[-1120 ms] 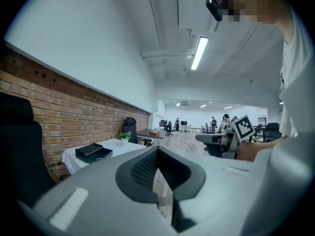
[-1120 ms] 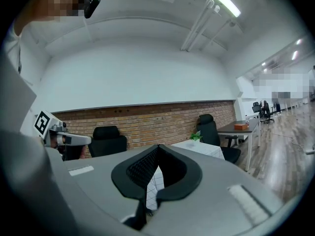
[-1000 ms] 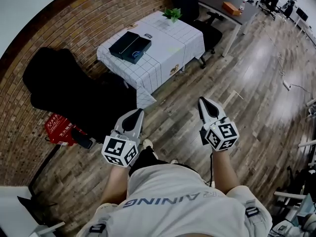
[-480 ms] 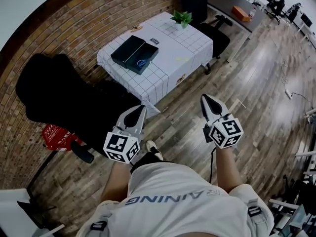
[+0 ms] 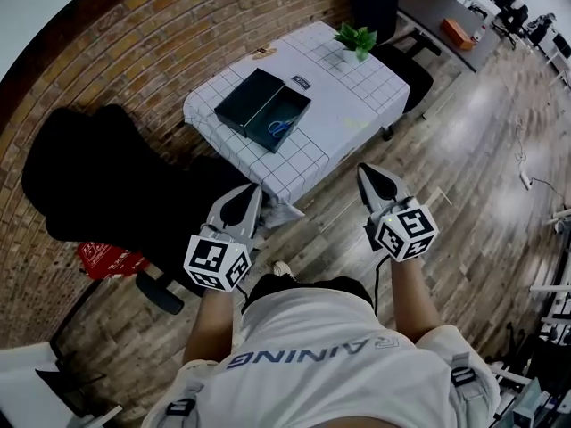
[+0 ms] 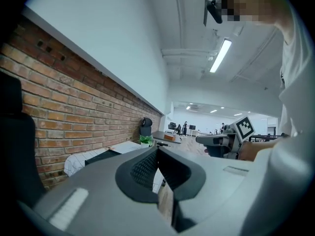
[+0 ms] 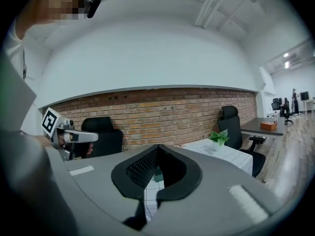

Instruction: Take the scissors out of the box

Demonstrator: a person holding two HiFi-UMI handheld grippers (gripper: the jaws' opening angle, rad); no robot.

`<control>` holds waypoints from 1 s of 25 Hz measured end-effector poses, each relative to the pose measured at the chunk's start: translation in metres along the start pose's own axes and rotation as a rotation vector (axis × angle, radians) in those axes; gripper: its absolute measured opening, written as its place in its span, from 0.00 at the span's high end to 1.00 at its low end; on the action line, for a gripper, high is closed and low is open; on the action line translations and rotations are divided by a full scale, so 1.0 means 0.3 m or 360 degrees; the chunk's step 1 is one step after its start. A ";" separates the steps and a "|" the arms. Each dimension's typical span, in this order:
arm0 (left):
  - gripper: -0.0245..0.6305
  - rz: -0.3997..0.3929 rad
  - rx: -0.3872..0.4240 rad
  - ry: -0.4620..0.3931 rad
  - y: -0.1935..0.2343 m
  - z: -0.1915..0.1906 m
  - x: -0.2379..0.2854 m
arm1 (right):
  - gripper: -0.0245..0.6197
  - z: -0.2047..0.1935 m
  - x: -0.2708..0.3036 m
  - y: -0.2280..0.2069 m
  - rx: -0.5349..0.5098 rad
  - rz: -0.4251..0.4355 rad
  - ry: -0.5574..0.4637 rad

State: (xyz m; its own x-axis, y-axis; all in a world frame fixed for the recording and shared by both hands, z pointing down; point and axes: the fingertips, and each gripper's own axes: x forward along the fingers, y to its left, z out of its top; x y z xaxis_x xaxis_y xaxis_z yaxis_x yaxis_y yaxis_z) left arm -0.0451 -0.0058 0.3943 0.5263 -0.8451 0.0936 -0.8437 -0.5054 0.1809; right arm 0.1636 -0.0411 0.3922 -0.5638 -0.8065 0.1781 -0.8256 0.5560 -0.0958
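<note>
A dark box [image 5: 278, 125] lies open on the table with the white checked cloth [image 5: 352, 105], its lid [image 5: 248, 99] next to it on the left. Blue-handled scissors [image 5: 281, 128] lie inside the box. My left gripper [image 5: 251, 192] is held over the floor just short of the table's near edge, shut and empty. My right gripper [image 5: 367, 171] is level with it to the right, also shut with nothing in it. In the left gripper view the jaws [image 6: 157, 150] meet at the tip. The right gripper view shows its jaws [image 7: 157, 147] together too.
A potted plant [image 5: 357, 36] and a small card [image 5: 301, 82] sit on the far part of the table. A black chair [image 5: 98, 176] stands left of the table by the brick wall, with a red object [image 5: 111, 259] below it. An office chair [image 5: 406, 61] stands behind the table.
The table and box have come nearer in the head view as both grippers were carried forward toward them. Both stayed shut.
</note>
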 end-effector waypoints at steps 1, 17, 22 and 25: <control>0.96 0.0010 -0.0024 -0.0005 0.029 -0.002 0.005 | 0.94 0.000 0.036 0.001 -0.0001 0.0008 0.0019; 0.96 0.0405 -0.0096 -0.0012 0.350 0.004 0.129 | 0.94 0.010 0.601 -0.002 -0.0085 0.0457 0.0178; 0.96 0.0575 -0.0118 -0.0016 0.403 0.037 0.280 | 0.94 0.034 0.803 -0.121 -0.0097 0.0637 0.0248; 0.96 0.0712 -0.0139 -0.0015 0.434 0.049 0.351 | 0.94 0.024 0.914 -0.157 -0.0183 0.0793 0.0334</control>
State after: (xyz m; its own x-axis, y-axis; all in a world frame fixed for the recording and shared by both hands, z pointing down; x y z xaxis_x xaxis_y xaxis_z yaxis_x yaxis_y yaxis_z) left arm -0.1011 -0.1633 0.4134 0.1105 -0.9788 0.1725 -0.9757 -0.0738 0.2065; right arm 0.0477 -0.2899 0.4385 -0.8596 -0.3893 0.3310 -0.4457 0.8880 -0.1131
